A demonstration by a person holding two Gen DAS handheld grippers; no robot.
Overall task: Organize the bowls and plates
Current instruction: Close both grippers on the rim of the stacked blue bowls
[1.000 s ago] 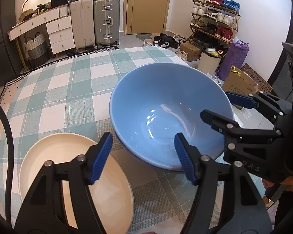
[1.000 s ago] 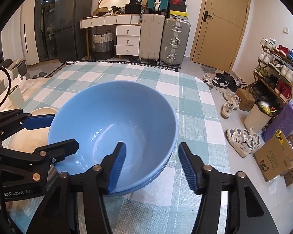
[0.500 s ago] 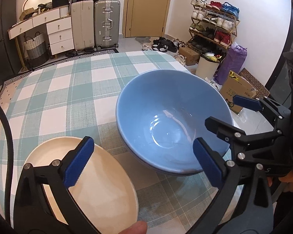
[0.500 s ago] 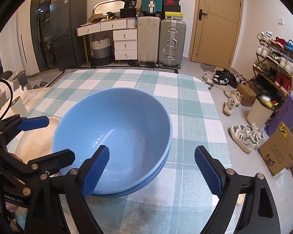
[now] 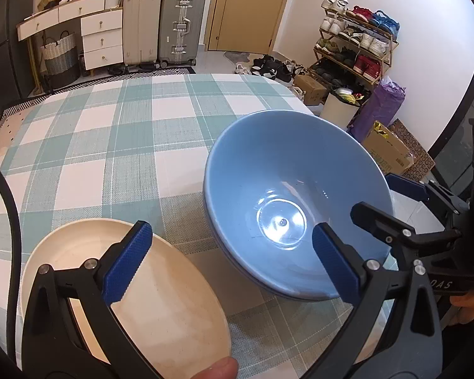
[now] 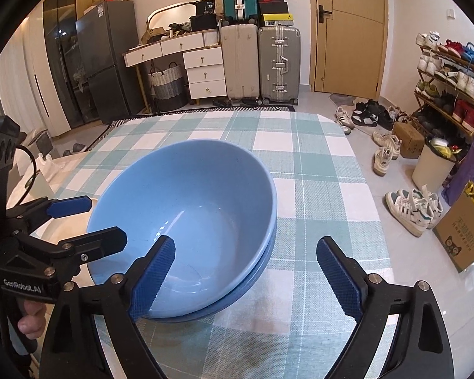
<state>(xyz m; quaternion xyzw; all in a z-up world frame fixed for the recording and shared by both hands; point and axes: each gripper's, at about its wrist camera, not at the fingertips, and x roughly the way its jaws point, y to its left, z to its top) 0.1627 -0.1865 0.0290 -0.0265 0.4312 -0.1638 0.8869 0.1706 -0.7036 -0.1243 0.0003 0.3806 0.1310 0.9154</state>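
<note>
A light blue bowl [image 5: 287, 202] [image 6: 189, 208] sits nested in a second blue bowl [image 6: 256, 271] on the checked tablecloth [image 5: 117, 145]. Just left of them lies a cream plate [image 5: 161, 284] [image 6: 52, 225]. My left gripper [image 5: 230, 262] is open wide, with one pad above the plate and the other in front of the bowl's near rim, pressing on nothing. My right gripper [image 6: 246, 273] is open too. Its left pad hangs at the bowl's near wall and its right pad over bare cloth. Each gripper also shows in the other's view, at the bowls' sides.
The table's right edge [image 6: 363, 189] drops to a floor with shoes [image 6: 414, 205], a cardboard box [image 6: 467, 224] and a white bin [image 6: 433, 164]. Suitcases [image 6: 278, 63], drawers and a door stand beyond the far edge. Checked cloth stretches behind the bowls.
Both grippers went from partly closed around the top bowl's rim to wide open. The left view shifted left, so the bowls now sit further right and the plate shows more.
</note>
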